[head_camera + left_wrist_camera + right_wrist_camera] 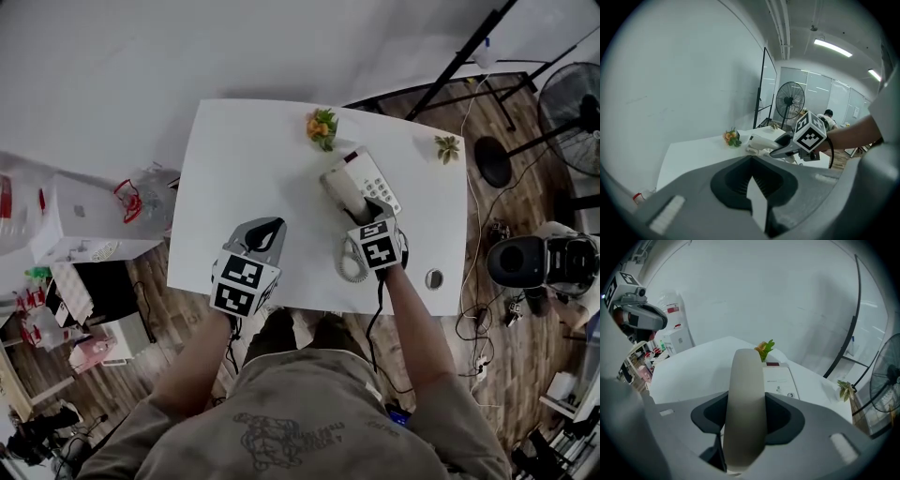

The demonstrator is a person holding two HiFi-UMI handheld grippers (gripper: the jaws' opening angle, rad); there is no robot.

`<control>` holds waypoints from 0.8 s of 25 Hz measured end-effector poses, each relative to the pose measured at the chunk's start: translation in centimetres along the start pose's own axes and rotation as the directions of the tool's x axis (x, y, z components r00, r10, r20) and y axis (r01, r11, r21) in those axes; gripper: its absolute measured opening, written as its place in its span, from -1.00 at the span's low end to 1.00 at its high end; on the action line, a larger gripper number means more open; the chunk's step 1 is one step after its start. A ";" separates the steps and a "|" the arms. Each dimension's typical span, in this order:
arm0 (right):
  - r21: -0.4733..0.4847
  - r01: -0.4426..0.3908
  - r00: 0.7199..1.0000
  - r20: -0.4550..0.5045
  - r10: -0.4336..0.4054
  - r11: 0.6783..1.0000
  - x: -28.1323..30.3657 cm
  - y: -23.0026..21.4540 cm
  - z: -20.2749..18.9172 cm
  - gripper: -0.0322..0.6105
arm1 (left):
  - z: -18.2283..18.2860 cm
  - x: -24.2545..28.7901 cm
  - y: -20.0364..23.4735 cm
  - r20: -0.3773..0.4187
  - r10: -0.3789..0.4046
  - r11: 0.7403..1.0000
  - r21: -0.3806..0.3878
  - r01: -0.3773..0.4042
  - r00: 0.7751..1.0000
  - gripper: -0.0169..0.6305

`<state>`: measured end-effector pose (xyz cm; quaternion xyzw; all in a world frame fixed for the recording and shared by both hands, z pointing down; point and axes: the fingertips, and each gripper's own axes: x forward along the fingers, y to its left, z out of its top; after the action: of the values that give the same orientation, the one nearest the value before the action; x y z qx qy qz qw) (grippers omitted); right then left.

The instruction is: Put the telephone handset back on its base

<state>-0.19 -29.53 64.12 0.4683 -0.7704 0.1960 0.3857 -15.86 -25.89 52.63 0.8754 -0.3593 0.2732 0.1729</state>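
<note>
The off-white telephone handset (339,190) is clamped between the jaws of my right gripper (356,210), which is shut on it. It is held just over the left side of the white telephone base (373,176) at the table's far middle. In the right gripper view the handset (746,380) runs straight ahead between the jaws, with the base (780,380) and its keypad right behind it. A coiled cord (351,263) lies under that gripper. My left gripper (264,232) hovers over the bare white table (244,159), shut and holding nothing. From the left gripper view the handset (764,140) shows to the right.
Orange artificial flowers (322,127) sit at the table's far edge, and a small plant (448,147) stands at its far right corner. A small round object (433,278) lies near the front right corner. A fan (572,103) and a black stand are on the floor to the right.
</note>
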 end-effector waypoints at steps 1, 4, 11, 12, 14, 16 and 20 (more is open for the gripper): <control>-0.007 0.001 1.000 -0.002 -0.001 1.000 0.4 0.0 -0.2 -0.16 | -0.3 0.1 0.0 -0.005 0.000 1.000 -0.003 0.000 1.000 -0.95; -0.017 0.004 1.000 -0.005 -0.004 1.000 1.6 -0.1 -0.8 -0.16 | -1.0 0.3 0.0 -0.020 -0.002 1.000 -0.011 0.001 1.000 -0.95; -0.040 0.017 1.000 0.026 -0.016 0.999 3.1 -0.5 -1.4 -0.16 | -2.7 0.6 0.2 -0.057 0.009 1.000 -0.025 -0.011 0.998 -0.95; -0.053 0.016 0.999 0.035 -0.014 0.998 3.2 -0.4 -1.2 -0.16 | -2.9 0.5 0.2 -0.060 0.010 1.000 -0.026 -0.012 0.998 -0.95; -0.067 0.006 0.999 0.043 -0.003 0.998 3.3 -0.2 -0.8 -0.16 | -3.2 0.5 0.2 -0.066 0.011 1.000 -0.028 -0.013 0.998 -0.95; -0.060 0.000 0.999 0.043 0.003 0.998 3.5 -0.1 -0.8 -0.15 | -3.5 0.4 0.1 -0.068 0.011 0.999 -0.039 -0.014 0.998 -0.95; -0.047 0.000 0.999 0.032 0.002 0.999 3.4 -0.1 -0.9 -0.15 | -3.7 -0.1 -0.3 -0.083 0.026 0.999 -0.045 -0.030 0.996 -0.95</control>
<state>-0.60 -30.91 67.34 0.4618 -0.7812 0.1703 0.3842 -16.99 -23.80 55.49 0.8541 -0.3702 0.3030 0.2040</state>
